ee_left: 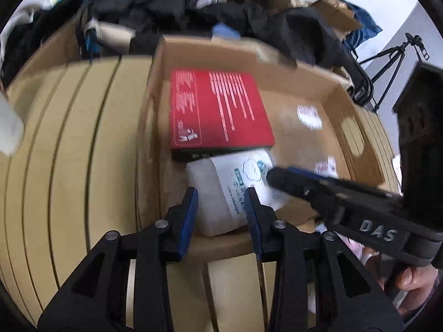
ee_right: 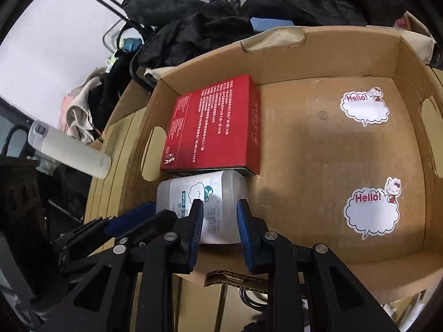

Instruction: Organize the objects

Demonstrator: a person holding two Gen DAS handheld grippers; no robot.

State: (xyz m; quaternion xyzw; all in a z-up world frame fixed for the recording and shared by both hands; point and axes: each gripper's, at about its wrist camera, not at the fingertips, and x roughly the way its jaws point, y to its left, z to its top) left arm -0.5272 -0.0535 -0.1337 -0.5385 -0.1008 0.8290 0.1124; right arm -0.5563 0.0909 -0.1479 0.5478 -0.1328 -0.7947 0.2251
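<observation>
Soft, light tissue pack (ee_right: 202, 191) lies by the red box (ee_right: 213, 124) in the cardboard box (ee_right: 332, 55). Both grippers, left (ee_left: 221, 193) and right (ee_right: 218, 207), hover empty, fingers narrowly spread; pinch its short sides.

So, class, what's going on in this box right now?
A person is tidying things into a cardboard box with a claw tool in each hand. A red box lies flat inside, against the box's left wall, and a white tissue pack lies just in front of it. The left claw and right claw both reach over the near wall beside the pack; whether either grips it is unclear.
</observation>
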